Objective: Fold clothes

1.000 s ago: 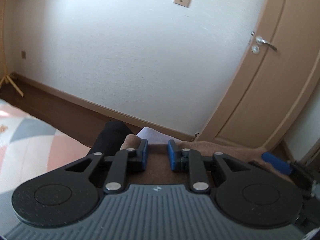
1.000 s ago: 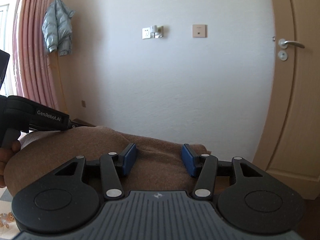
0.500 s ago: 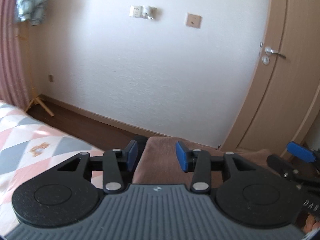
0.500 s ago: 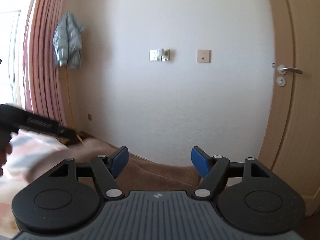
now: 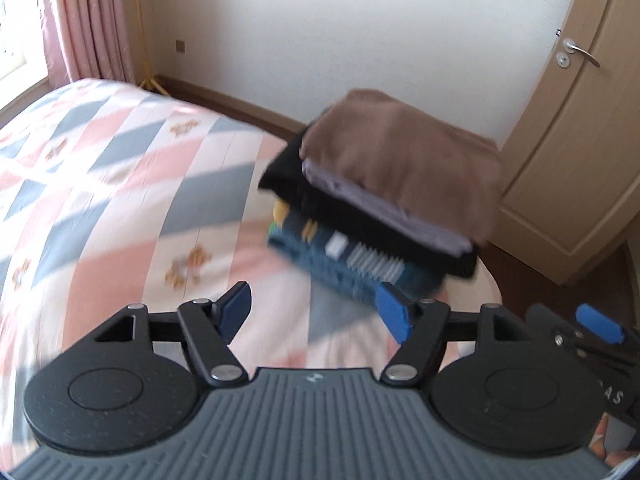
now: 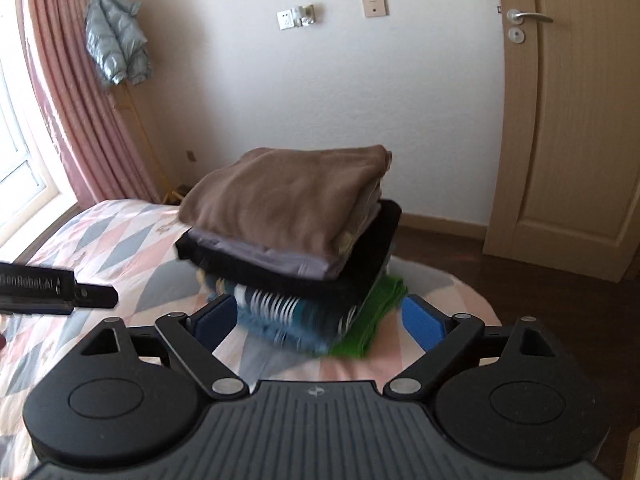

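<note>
A folded brown garment (image 5: 404, 156) (image 6: 280, 196) lies on top of a stack of folded clothes on the bed's corner. Under it sit a lilac piece (image 5: 380, 208), a black one (image 6: 360, 256), a blue striped one (image 5: 356, 264) (image 6: 288, 312) and a green one (image 6: 372, 316). My left gripper (image 5: 316, 312) hangs open in front of the stack, holding nothing. My right gripper (image 6: 320, 318) is open too, just short of the stack's lower layers. The left gripper's black body (image 6: 52, 288) shows at the left edge of the right wrist view.
The bed has a pink, grey and white diamond quilt (image 5: 120, 184) (image 6: 100, 248). Behind it are a white wall, a wooden door (image 6: 568, 120) at the right, pink curtains (image 6: 72, 100) by the window and a pale jacket (image 6: 116, 40) on a stand.
Both grippers have let go of the brown garment, opened wide and drawn back from the stack. The whole stack and the bed have come into view.
</note>
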`<control>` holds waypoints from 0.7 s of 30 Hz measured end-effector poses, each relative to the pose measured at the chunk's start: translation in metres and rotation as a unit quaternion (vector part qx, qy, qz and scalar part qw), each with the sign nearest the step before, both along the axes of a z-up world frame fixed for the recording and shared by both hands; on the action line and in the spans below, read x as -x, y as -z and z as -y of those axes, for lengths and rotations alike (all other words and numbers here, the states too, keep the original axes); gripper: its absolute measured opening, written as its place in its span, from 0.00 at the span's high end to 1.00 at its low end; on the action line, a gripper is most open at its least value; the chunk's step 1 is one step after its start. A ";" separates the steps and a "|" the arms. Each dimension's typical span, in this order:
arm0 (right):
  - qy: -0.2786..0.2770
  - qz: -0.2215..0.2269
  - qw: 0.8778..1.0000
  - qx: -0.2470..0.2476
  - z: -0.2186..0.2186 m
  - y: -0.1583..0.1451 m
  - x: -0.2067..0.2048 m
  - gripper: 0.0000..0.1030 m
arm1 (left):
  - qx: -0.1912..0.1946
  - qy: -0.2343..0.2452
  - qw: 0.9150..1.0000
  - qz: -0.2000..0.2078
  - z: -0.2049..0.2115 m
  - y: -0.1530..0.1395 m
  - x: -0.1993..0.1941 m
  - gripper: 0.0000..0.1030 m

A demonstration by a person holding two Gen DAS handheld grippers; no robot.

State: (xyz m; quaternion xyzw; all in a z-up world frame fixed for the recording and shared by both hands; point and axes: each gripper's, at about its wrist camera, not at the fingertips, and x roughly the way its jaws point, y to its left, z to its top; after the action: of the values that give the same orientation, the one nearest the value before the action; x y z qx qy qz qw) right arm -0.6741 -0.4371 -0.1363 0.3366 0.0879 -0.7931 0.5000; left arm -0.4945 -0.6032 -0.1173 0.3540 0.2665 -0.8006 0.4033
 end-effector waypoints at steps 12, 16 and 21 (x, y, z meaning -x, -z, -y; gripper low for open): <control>0.003 0.007 0.999 -0.052 -0.053 -0.053 -0.046 0.02 | 0.036 -0.025 0.997 0.062 -0.086 -0.028 -0.048 0.18; 0.007 -0.008 0.997 -0.071 -0.062 -0.062 -0.058 0.02 | 0.034 -0.023 0.997 0.063 -0.100 -0.032 -0.057 0.13; 0.018 -0.044 0.995 -0.087 -0.072 -0.075 -0.074 0.02 | 0.038 -0.022 0.998 0.051 -0.116 -0.042 -0.066 0.06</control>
State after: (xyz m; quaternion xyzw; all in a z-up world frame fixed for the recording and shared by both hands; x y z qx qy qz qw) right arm -0.6000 -0.3647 -0.0608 0.3453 0.1725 -0.8052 0.4502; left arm -0.4289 -0.4874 -0.0755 0.3724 0.2227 -0.7822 0.4471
